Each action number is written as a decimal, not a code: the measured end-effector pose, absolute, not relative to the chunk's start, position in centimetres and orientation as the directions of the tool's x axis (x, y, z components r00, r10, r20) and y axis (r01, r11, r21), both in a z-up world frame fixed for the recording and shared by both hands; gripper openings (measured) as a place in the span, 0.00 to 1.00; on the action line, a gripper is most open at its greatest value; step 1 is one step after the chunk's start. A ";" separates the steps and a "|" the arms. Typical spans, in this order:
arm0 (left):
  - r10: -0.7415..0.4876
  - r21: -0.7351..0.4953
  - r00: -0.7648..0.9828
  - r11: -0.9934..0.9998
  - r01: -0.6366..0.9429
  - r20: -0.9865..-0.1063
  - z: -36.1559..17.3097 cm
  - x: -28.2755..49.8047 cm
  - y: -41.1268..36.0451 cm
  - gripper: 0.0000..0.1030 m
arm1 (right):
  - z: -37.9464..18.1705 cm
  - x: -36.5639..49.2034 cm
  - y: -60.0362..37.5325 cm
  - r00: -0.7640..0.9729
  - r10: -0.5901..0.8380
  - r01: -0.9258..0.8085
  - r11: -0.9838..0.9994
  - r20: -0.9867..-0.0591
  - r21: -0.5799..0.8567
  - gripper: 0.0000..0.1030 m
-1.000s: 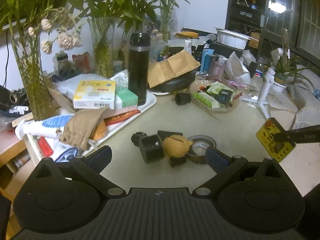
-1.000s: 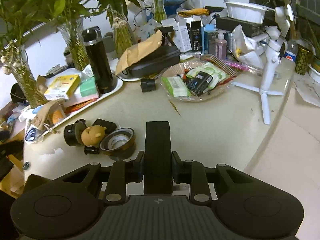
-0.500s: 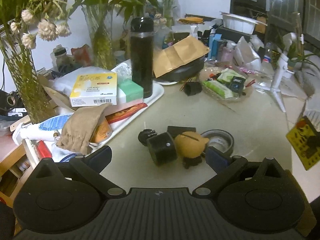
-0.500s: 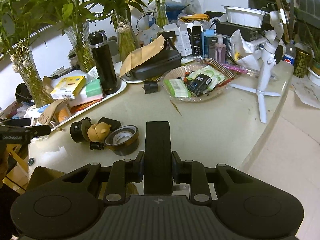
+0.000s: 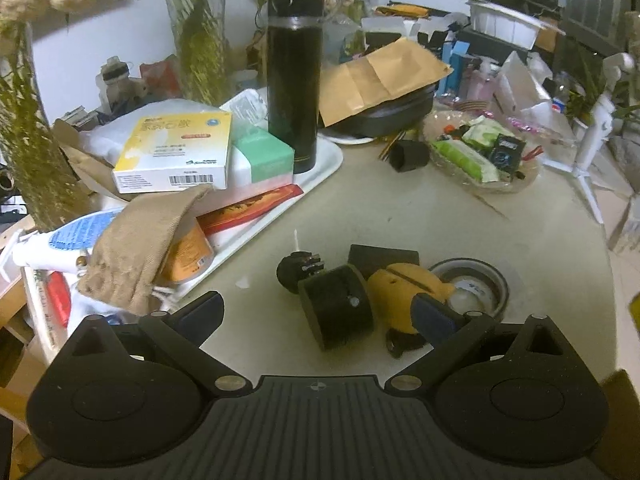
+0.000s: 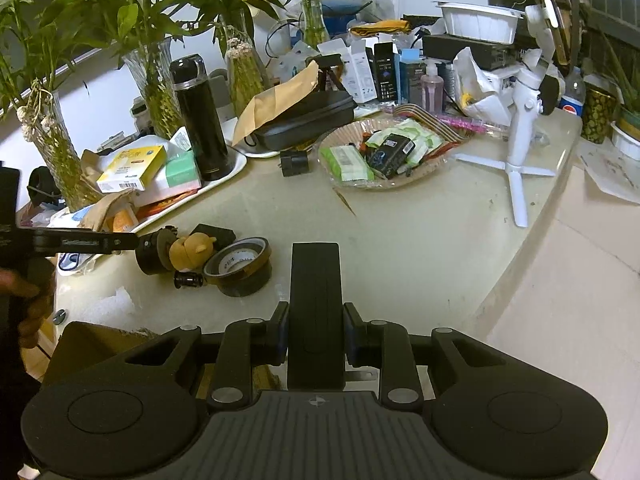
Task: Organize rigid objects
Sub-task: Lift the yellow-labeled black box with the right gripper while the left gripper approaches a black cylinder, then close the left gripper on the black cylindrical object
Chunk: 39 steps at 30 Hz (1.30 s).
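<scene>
Closer than a second before, my left claw had come in low over the pile, and the black cylinder sat much larger between its spread fingers, touching neither.

I worked over a pale, scuffed counter with a curved edge, crowded along a white wall by vases of green stalks. A white tray carried boxes and a tall black flask. Beyond lay a black case under a brown envelope, a clear dish of packets, and a white tripod near the counter's edge.

The pile lay near the counter's front: the cylinder, a yellow figure touching it, a tape roll just beside that, a flat black block behind, and a small black plug.

My right claw was pinched tight on a long flat black bar, held above the counter's front edge, well apart from the pile.
</scene>
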<state>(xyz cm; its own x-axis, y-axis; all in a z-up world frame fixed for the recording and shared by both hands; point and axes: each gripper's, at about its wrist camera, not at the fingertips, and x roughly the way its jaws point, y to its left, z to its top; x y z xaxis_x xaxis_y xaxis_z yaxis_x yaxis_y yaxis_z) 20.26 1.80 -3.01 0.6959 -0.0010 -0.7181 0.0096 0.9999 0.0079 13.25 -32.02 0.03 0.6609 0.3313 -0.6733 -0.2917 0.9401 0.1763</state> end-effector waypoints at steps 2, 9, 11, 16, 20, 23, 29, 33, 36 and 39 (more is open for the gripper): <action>0.015 0.020 0.686 1.000 0.000 -0.728 -3.6 21.1 1.7 0.93 | 0.0 13.2 -32.0 0.662 0.333 -0.291 0.940 -0.672 0.178 0.29; 0.006 -0.017 0.634 0.999 -0.030 -0.774 -5.0 23.5 2.3 0.82 | -0.4 13.3 -32.2 0.652 0.341 -0.292 0.937 -0.677 0.190 0.29; -0.006 -0.034 0.623 0.999 -0.033 -0.782 -5.2 23.9 2.4 0.82 | -0.5 13.3 -32.3 0.650 0.344 -0.292 0.936 -0.678 0.195 0.29; -0.019 -0.046 0.596 0.998 -0.030 -0.803 -5.9 25.0 2.2 0.67 | -0.5 13.4 -32.3 0.648 0.350 -0.291 0.934 -0.677 0.205 0.29; -0.064 -0.091 0.579 0.996 -0.017 -0.813 -5.8 25.4 2.2 0.50 | -0.6 13.3 -32.3 0.647 0.351 -0.292 0.934 -0.677 0.205 0.29; -0.058 -0.083 0.572 0.996 -0.018 -0.818 -5.7 25.3 1.9 0.44 | -0.6 13.2 -32.3 0.647 0.352 -0.296 0.934 -0.677 0.202 0.29; -0.051 -0.068 0.574 0.998 -0.008 -0.818 -5.4 24.6 2.0 0.39 | -0.5 13.1 -32.3 0.650 0.355 -0.299 0.932 -0.671 0.203 0.29; -0.058 -0.082 0.583 0.997 -0.015 -0.811 -5.0 23.5 2.5 0.38 | -0.4 13.0 -32.3 0.653 0.360 -0.308 0.930 -0.666 0.201 0.29; -0.072 -0.094 0.607 0.996 -0.005 -0.792 -4.2 22.2 2.7 0.38 | -0.4 13.0 -32.3 0.657 0.357 -0.303 0.931 -0.664 0.201 0.29; -0.086 -0.105 0.636 0.994 0.008 -0.767 -2.9 20.7 2.7 0.38 | -0.4 12.9 -32.4 0.661 0.357 -0.300 0.932 -0.660 0.205 0.29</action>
<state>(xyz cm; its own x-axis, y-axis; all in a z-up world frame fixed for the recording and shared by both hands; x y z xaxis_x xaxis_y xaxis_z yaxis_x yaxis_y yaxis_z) 20.70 2.72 -2.89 0.6355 -0.0858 -0.7673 0.0077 0.9945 -0.1049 12.88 -32.40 -0.38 0.6605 0.3574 -0.6603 -0.2995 0.9319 0.2047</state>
